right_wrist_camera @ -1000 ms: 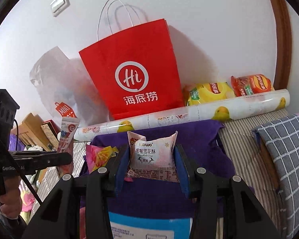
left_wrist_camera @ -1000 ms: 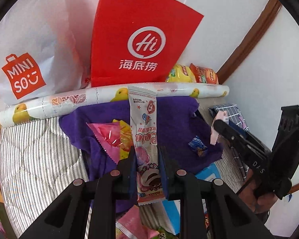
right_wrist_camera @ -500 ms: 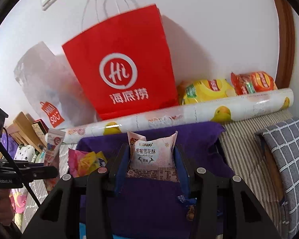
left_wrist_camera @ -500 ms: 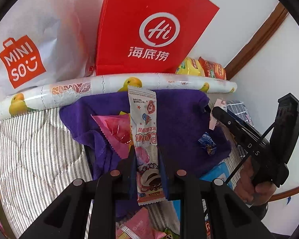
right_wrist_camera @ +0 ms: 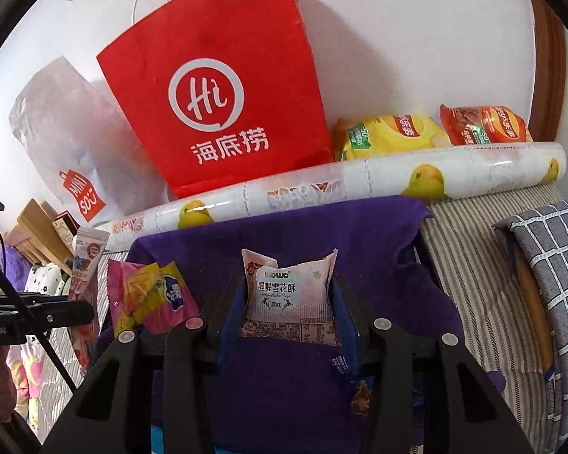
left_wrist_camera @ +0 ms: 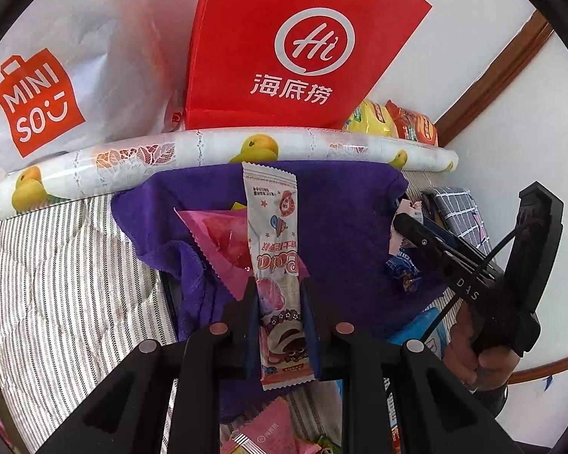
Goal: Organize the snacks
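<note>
Red paper bag (right_wrist_camera: 223,87) at the bed's far edge, larger in view than a second ago. Purple towel (right_wrist_camera: 322,234) closer below. Left gripper (left_wrist_camera: 278,295) still clamped on long wafer packet (left_wrist_camera: 274,246); right gripper (right_wrist_camera: 289,295) still pinching square pastry packet (right_wrist_camera: 289,295), both above the towel.

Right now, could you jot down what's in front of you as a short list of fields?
left tool: shut on a long white snack stick
right tool: shut on a squarish pink nougat packet
below them: purple cloth with a pink candy bag on it
behind the cloth: duck-print roll
by the wall: red paper bag, yellow chip bag, orange chip bag
</note>
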The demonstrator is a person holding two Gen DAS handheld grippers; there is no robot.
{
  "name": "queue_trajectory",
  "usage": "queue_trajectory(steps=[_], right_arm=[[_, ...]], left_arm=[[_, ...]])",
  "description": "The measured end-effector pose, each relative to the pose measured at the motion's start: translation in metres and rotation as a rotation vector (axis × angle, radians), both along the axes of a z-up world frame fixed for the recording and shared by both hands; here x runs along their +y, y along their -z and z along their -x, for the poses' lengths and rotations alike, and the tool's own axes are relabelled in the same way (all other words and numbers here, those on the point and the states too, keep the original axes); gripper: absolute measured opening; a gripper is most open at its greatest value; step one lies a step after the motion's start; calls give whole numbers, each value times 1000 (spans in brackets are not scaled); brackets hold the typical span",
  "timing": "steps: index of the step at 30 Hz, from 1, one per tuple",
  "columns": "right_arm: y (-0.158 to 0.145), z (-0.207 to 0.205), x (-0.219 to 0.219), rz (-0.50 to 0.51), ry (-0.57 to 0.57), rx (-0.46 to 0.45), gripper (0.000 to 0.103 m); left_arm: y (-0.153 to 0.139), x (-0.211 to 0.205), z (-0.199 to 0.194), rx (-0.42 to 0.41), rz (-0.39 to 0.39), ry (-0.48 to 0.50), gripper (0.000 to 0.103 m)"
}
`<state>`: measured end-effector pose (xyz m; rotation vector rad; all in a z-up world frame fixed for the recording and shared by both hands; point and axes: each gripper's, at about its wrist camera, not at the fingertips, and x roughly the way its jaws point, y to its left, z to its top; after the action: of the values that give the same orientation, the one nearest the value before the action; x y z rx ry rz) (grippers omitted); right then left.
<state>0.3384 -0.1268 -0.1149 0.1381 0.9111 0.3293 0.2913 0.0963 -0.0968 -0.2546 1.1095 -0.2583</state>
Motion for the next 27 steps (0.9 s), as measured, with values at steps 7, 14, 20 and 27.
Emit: queue_trajectory(steps=[7,14,20,27], right_arm=[[7,-3,-1,17,16,26,45],[13,-5,-2,24,19,54,46],[17,-4,0,31,12,63,46],[19,-3,4,54,0,69,48]], left_arm=[[4,0,-2,13,3,3,20],[8,0,-5,30,2,6,20],[13,-2,-7,48,2,8,20],[18,-2,-10,63,2,8,20]])
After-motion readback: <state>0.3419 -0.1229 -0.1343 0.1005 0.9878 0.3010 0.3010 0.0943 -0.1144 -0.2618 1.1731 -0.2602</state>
